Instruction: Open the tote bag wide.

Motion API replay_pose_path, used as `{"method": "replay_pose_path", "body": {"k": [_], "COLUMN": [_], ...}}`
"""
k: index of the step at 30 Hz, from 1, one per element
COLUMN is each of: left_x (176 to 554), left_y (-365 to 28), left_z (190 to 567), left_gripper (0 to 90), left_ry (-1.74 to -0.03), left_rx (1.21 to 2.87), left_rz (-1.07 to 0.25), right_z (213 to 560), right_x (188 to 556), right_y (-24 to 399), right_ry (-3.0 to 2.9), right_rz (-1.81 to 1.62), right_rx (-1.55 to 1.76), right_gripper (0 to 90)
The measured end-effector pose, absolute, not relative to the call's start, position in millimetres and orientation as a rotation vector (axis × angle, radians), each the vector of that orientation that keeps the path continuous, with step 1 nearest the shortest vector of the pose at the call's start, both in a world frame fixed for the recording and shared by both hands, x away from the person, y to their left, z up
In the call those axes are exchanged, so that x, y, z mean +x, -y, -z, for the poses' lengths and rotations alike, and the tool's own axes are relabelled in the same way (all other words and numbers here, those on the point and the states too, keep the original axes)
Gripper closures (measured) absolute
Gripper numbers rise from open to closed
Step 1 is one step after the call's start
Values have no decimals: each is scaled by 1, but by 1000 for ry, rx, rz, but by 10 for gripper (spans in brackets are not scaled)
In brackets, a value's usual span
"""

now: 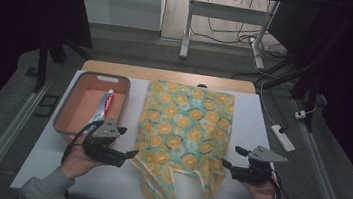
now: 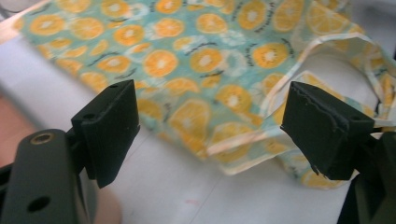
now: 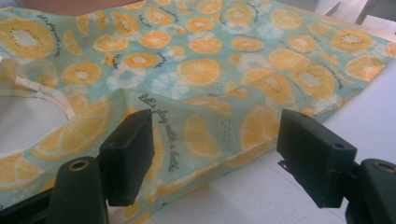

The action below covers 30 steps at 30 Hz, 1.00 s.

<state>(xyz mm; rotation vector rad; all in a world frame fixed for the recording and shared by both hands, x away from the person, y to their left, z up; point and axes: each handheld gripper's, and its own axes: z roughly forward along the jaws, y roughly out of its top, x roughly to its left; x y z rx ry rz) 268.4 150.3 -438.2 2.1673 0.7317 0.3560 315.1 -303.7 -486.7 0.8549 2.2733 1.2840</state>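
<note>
A cloth tote bag (image 1: 183, 130) printed with orange slices on pale teal lies flat in the middle of the white table top (image 1: 252, 123), its handles (image 1: 182, 185) toward the near edge. My left gripper (image 1: 125, 153) stands open just left of the bag's near-left corner (image 2: 233, 158), nothing between its jaws. At the bag's near-right edge (image 3: 219, 154) my right gripper (image 1: 230, 158) is open too, jaws on either side of that edge without closing on it. The bag (image 2: 187, 56) also fills the upper part of the left gripper view, and the bag (image 3: 210, 60) lies ahead in the right gripper view.
An orange tray with a grey rim (image 1: 65, 104) sits at the left of the table, holding a toothpaste tube (image 1: 103, 106). A white power strip (image 1: 282, 137) lies on the floor to the right. A desk frame (image 1: 223, 22) stands beyond the table.
</note>
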Motion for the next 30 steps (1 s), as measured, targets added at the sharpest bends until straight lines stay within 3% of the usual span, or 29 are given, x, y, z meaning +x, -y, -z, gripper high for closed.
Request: {"method": "replay_pose_path", "body": {"k": [16,30], "left_x": [289,283], "left_y": [-85,-73], "left_z": [437,461], "left_gripper": [188,194], "left_ry": [-552,-488], "left_rx": [2280,2416], "left_rz": [-232,-129], "right_z": [486,488], "right_x": [316,316], "right_y": [302,301], "right_ry": [-2269,-2276], "right_rz": [-1283,-1282], "right_rx": [869,868], "right_gripper": [277,278]}}
